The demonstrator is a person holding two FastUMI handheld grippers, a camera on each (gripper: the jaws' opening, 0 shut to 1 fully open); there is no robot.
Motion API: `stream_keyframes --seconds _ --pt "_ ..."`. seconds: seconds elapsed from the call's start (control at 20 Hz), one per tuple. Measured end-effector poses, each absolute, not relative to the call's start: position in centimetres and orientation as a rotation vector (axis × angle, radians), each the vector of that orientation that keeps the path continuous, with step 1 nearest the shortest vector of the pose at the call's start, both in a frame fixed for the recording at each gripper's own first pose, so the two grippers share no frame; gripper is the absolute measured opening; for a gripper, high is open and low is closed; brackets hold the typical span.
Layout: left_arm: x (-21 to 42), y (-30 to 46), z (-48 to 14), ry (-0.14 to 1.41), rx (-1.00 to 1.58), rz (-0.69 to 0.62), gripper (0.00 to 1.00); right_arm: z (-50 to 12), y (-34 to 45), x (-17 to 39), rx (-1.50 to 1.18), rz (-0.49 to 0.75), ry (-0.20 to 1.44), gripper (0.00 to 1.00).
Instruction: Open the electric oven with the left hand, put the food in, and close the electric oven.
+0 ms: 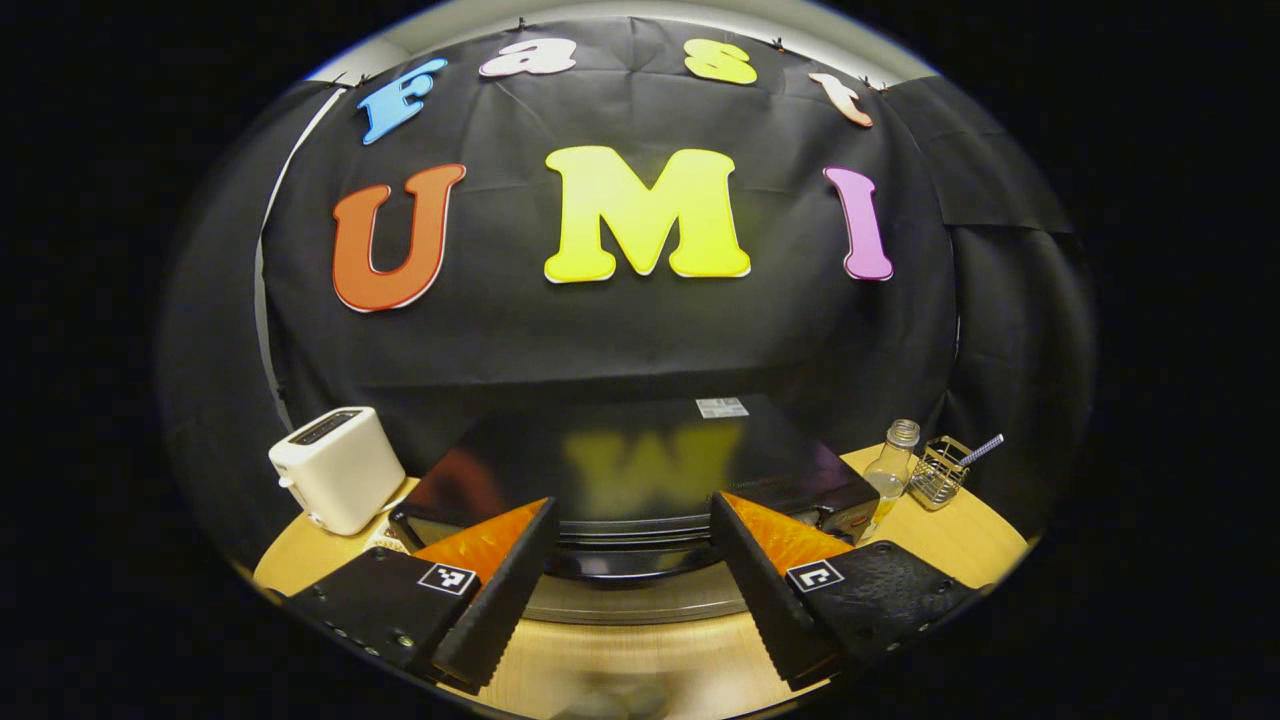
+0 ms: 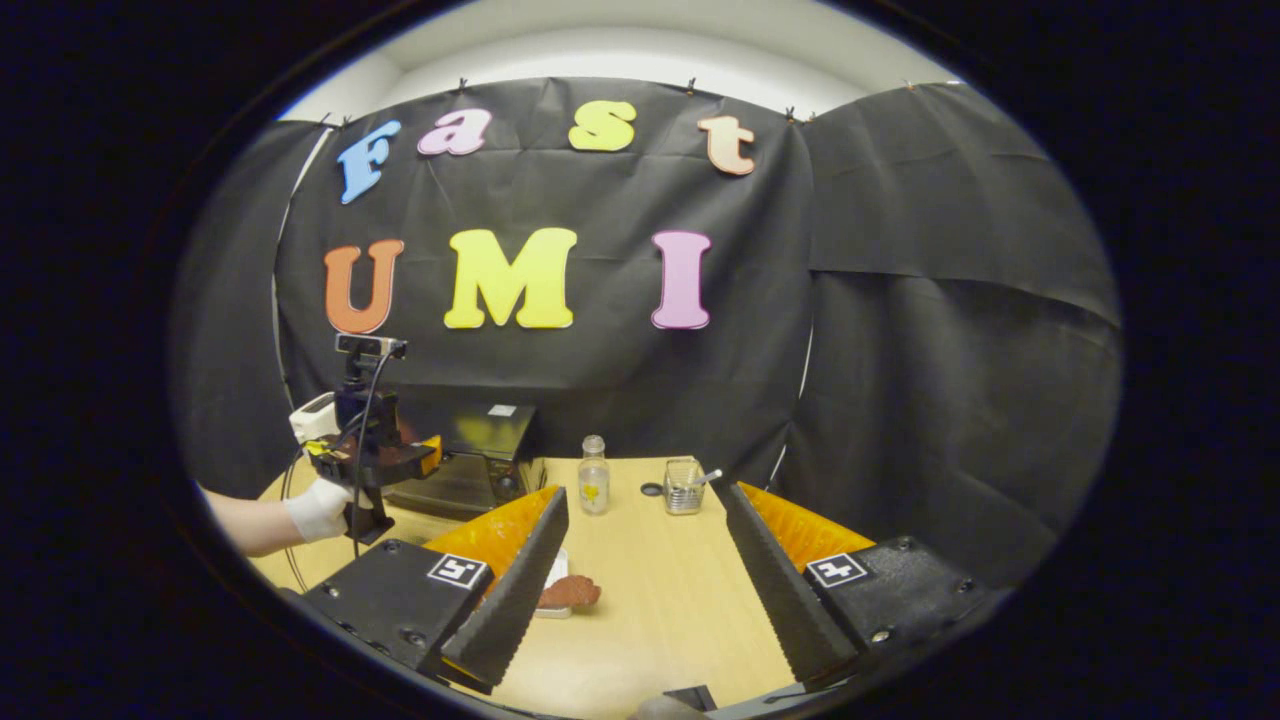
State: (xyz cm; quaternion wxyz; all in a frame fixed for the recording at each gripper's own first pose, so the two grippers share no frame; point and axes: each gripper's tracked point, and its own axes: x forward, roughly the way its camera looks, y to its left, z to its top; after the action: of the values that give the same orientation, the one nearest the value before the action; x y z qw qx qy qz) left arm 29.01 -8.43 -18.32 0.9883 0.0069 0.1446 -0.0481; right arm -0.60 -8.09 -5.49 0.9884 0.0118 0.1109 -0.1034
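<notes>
Left claw (image 1: 632,560) is spread wide with nothing between its fingers, and I have it hovering just in front of the electric oven (image 1: 640,470), whose dark glossy top and front edge sit between the open fingers. I judge the door still shut. I can't pick out the handle clearly; I expect a stiff bar along the door's top edge, and that is where I'd take hold, squarely, since glossy metal may slip.

Right claw (image 2: 645,570) is also spread apart and empty, above the desk (image 2: 670,600). Just beside its left finger lies the food (image 2: 570,592), a reddish-brown lump on a small tray, well apart from the oven. It looks soft and light, so I'd pinch gently.
</notes>
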Motion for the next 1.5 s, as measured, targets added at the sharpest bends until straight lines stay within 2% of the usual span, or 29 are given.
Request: stream_keyframes --seconds 0.1,0.35,0.4,0.55,0.6,1.0,1.15,1.2,1.25,1.35,1.45,1.5 --pt "28.9 -8.4 -18.1 0.27 0.032 -0.093 0.98 -5.2 -8.0 -0.6 0.021 -0.202 0.214 1.0" --pt "28.4 -8.0 -18.5 0.298 0.021 -0.092 0.97 -5.6 -6.7 0.1 0.047 -0.156 0.226 1.0" --pt "28.0 -7.9 -18.5 0.308 0.021 -0.092 0.97 -5.6 -6.3 0.5 0.042 -0.143 0.223 0.97" --pt "26.6 -7.8 -18.9 0.305 0.032 -0.096 0.97 -5.4 -4.3 2.3 0.039 -0.065 0.233 0.97" --pt "26.1 -7.8 -18.9 0.3 0.032 -0.095 0.97 -5.2 -3.5 3.1 0.038 -0.032 0.236 1.0" --pt "22.3 -7.7 -20.6 0.316 0.035 -0.074 0.97 -3.1 0.7 6.0 -0.022 0.126 0.223 0.97" --pt "21.3 -7.7 -21.2 0.329 0.035 -0.065 0.97 -2.9 1.7 5.8 -0.04 0.155 0.23 0.97" --pt "21.0 -7.6 -21.3 0.332 0.033 -0.062 0.97 -3.0 1.9 5.7 -0.045 0.159 0.232 1.0" --pt "20.7 -7.7 -21.6 0.34 0.033 -0.062 0.97 -2.9 2.0 5.5 -0.048 0.162 0.233 0.97" --pt "19.9 -7.7 -22.2 0.345 0.038 -0.069 0.97 -2.8 2.1 5.1 -0.049 0.164 0.233 1.0" --pt "19.2 -7.7 -22.8 0.354 0.038 -0.072 0.97 -2.7 1.9 4.7 -0.049 0.158 0.231 0.97" --pt "18.9 -7.7 -23.1 0.36 0.038 -0.071 0.97 -2.9 1.7 4.3 -0.046 0.154 0.232 1.0"
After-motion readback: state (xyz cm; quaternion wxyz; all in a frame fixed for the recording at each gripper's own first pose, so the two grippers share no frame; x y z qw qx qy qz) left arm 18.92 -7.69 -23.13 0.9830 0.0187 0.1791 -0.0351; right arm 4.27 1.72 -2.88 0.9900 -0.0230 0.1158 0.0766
